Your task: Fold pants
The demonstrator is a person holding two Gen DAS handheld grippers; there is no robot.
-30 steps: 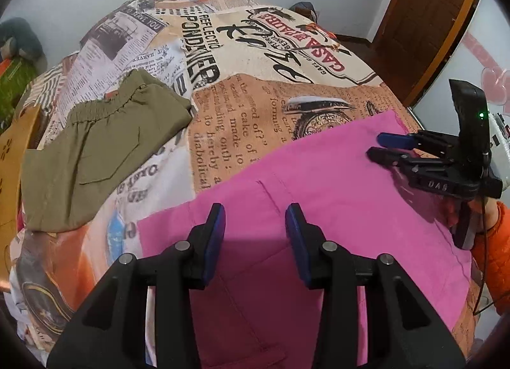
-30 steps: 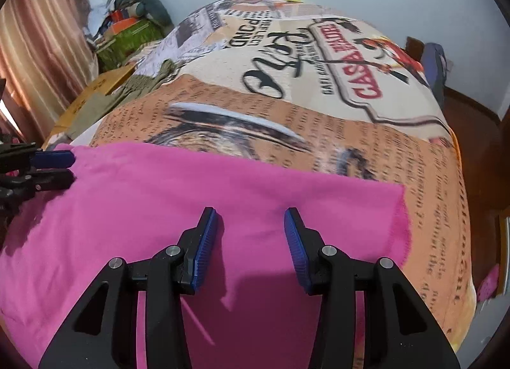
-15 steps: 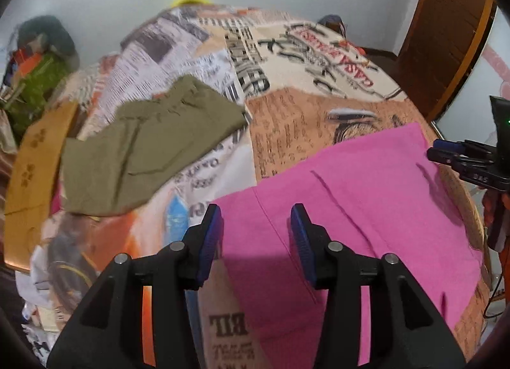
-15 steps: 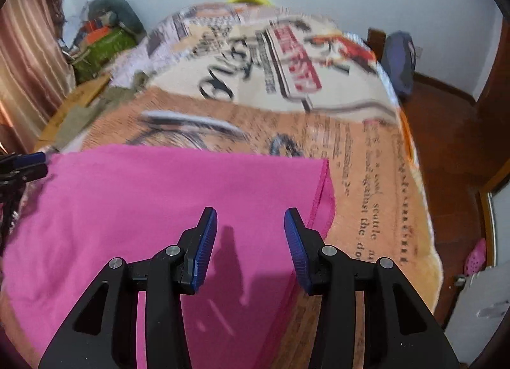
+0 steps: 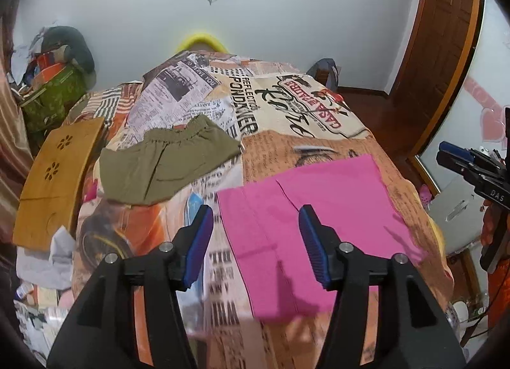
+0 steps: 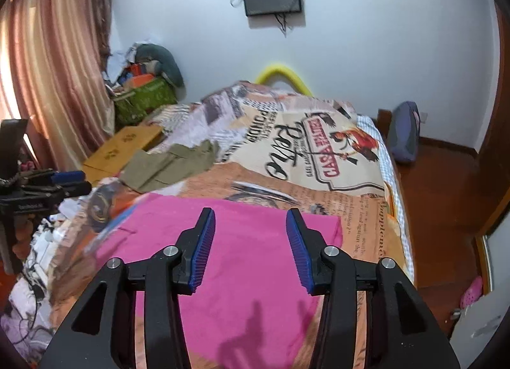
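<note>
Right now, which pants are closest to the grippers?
The pink pants, lying flat just beyond both open grippers; the olive pants lie farther up the bed.

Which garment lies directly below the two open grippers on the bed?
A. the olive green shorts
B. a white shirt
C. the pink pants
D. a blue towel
C: the pink pants spread under both the left gripper and the right gripper; the olive green shorts lie farther off.

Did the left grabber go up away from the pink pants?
Yes. The left gripper pulled up and back: the pink pants look smaller below it, and far more of the bedspread and wall shows. Its jaws are open and empty.
</note>
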